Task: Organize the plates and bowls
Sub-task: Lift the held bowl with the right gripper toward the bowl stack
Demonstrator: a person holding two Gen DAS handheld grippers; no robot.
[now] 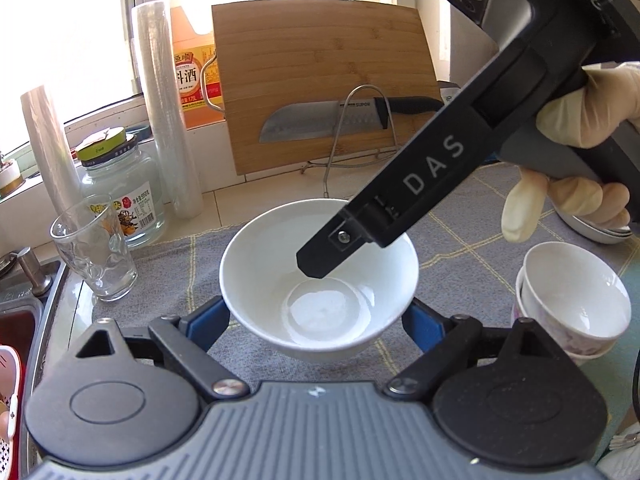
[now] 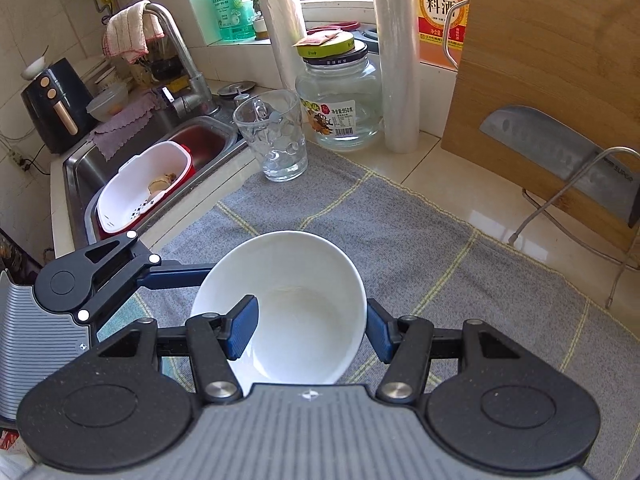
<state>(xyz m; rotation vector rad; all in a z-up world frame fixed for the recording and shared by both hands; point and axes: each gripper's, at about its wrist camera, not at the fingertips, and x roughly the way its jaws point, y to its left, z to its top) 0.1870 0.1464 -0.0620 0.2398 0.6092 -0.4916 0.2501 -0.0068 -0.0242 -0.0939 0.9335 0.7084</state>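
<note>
Right wrist view: the white bowl [image 2: 288, 304] is hanging above the grey cloth [image 2: 420, 240], and the right gripper [image 2: 308, 330] is clamping its rim, one blue pad inside, one outside. Left gripper [image 1: 316, 320] is pressing both pads against the bowl's outer sides. Off beside it, stacked bowls [image 1: 572, 300] are sitting on the cloth, with a glass [image 2: 276, 136] and jar [image 2: 340, 100] near the sink [image 2: 168, 148].
</note>
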